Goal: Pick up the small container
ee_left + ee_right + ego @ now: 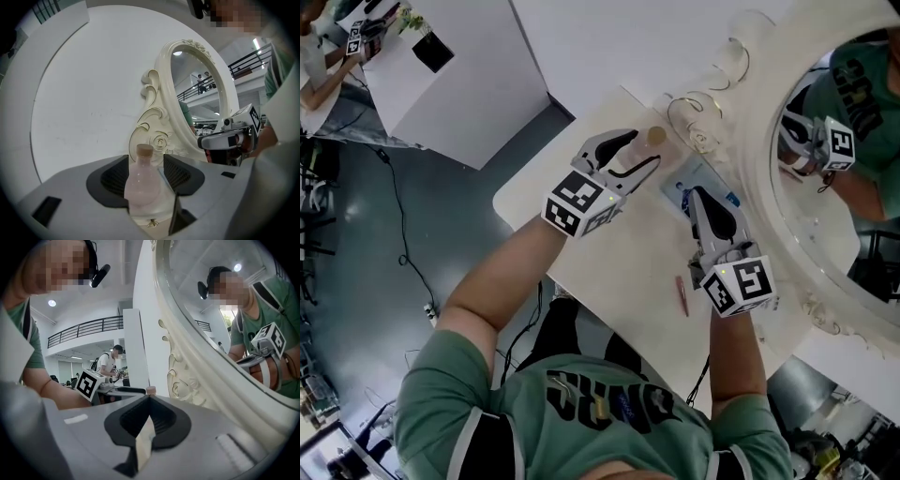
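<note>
The small container [656,136] is a pale pink bottle with a cork stopper. It stands upright on the cream table [619,262], near the far edge. My left gripper [645,150] has its jaws on either side of the bottle [143,180], and a gap shows beside the right pad [180,173], so it is open. My right gripper [695,194] hovers to the right, over a blue and white card [682,178]. Its pads [161,420] meet at the tips with nothing held. From there only the cork [150,390] shows over the jaws.
A large mirror in an ornate white frame [764,150] leans along the table's right side, just behind the bottle [187,103]. Clear glass pieces [698,117] sit at the far corner. A thin reddish stick [682,295] lies near my right gripper. The table's left edge drops to a grey floor.
</note>
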Action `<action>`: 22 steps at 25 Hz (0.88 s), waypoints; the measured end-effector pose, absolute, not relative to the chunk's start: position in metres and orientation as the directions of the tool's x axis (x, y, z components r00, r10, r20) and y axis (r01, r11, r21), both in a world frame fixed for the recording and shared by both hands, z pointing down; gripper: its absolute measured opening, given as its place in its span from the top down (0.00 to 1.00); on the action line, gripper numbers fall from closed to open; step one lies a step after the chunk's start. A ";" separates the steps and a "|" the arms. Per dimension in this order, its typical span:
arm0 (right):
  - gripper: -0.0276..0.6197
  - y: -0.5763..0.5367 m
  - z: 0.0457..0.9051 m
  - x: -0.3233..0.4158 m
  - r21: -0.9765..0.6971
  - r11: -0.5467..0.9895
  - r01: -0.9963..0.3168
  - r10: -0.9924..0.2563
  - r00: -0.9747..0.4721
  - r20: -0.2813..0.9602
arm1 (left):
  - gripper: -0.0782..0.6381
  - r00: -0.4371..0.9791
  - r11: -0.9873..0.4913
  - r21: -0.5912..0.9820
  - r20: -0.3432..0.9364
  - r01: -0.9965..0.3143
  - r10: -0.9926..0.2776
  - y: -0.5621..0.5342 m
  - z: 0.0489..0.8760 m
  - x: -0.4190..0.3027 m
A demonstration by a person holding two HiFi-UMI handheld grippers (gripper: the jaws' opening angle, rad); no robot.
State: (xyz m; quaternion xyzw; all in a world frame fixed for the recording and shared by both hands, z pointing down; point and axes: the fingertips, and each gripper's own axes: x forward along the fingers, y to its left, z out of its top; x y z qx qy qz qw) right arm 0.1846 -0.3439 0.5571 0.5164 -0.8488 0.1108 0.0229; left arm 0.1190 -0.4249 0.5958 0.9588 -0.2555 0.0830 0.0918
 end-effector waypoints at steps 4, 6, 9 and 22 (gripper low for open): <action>0.94 -0.343 0.564 0.187 -0.165 0.442 -0.882 -0.871 -0.466 0.158 | 0.58 0.856 -0.854 0.122 0.198 -0.506 -0.478 -0.435 0.595 0.131; 0.94 -0.343 0.568 0.188 -0.165 0.443 -0.881 -0.868 -0.468 0.165 | 0.58 0.855 -0.857 0.105 0.199 -0.504 -0.479 -0.439 0.594 0.137; 0.94 -0.343 0.572 0.189 -0.173 0.443 -0.880 -0.867 -0.469 0.167 | 0.58 0.857 -0.861 0.097 0.202 -0.499 -0.474 -0.444 0.595 0.144; 0.94 -0.348 0.568 0.186 -0.178 0.455 -0.872 -0.861 -0.482 0.163 | 0.70 0.838 -0.853 0.046 0.222 -0.519 -0.498 -0.452 0.601 0.148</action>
